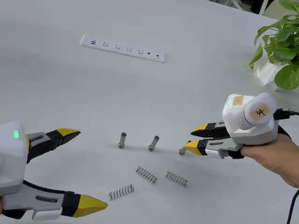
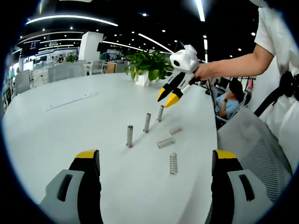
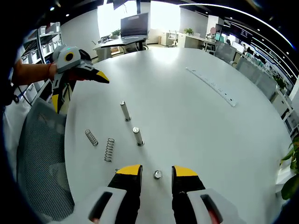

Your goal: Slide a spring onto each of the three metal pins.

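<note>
Three short metal pins stand in a row on the white table: left pin [image 1: 122, 140], middle pin [image 1: 153, 143], right pin [image 1: 182, 151]. In front of them lie three loose springs [image 1: 121, 192] [image 1: 146, 174] [image 1: 177, 178]. My right gripper [image 1: 189, 139] is open, low over the table at the right pin. In the right gripper view that pin's top [image 3: 158, 174] sits between the two yellow fingertips [image 3: 131, 170], with none of the jaws touching it. My left gripper [image 1: 88, 169] is wide open and holds nothing, left of the springs. In the left gripper view the nearest spring [image 2: 173, 163] lies ahead.
A white power strip [image 1: 122, 48] lies at the far side of the table. A potted plant [image 1: 280, 46] stands at the far right corner. A grey mesh chair [image 2: 261, 140] is beside the table edge, and a person's hand [image 1: 273, 156] holds the right gripper.
</note>
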Available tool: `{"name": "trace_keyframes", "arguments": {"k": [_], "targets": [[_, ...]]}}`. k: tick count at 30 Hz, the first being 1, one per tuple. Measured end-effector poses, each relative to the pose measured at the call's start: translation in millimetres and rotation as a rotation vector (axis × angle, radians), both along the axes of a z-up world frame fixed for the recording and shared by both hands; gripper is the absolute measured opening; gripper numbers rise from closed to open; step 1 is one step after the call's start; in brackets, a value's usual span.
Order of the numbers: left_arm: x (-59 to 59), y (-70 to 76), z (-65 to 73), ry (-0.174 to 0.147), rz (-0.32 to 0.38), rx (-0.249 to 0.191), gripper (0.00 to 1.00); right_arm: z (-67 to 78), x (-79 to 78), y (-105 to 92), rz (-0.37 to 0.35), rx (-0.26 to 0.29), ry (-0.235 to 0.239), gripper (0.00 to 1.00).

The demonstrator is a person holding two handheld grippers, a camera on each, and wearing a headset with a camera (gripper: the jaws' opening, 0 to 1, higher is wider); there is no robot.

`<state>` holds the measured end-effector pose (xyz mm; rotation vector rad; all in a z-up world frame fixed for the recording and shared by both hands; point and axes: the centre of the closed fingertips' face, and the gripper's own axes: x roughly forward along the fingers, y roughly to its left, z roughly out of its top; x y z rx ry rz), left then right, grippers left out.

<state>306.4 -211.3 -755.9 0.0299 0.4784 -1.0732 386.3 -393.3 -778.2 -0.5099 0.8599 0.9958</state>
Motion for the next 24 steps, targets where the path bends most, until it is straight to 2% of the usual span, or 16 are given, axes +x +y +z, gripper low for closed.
{"name": "trace_keyframes", "arguments": {"k": [8, 24], "targets": [[-1.4, -1.8, 3.5, -0.006, -0.011, 0.007, 0.99, 10.6, -2.1, -3.3, -0.021, 0.022, -0.023, 0.27], [-7.7, -7.1, 7.8, -0.007, -0.036, 0.029, 0.99, 31.8, -15.2, -13.0, -0.085, 0.121, -0.081, 0.43]]}}
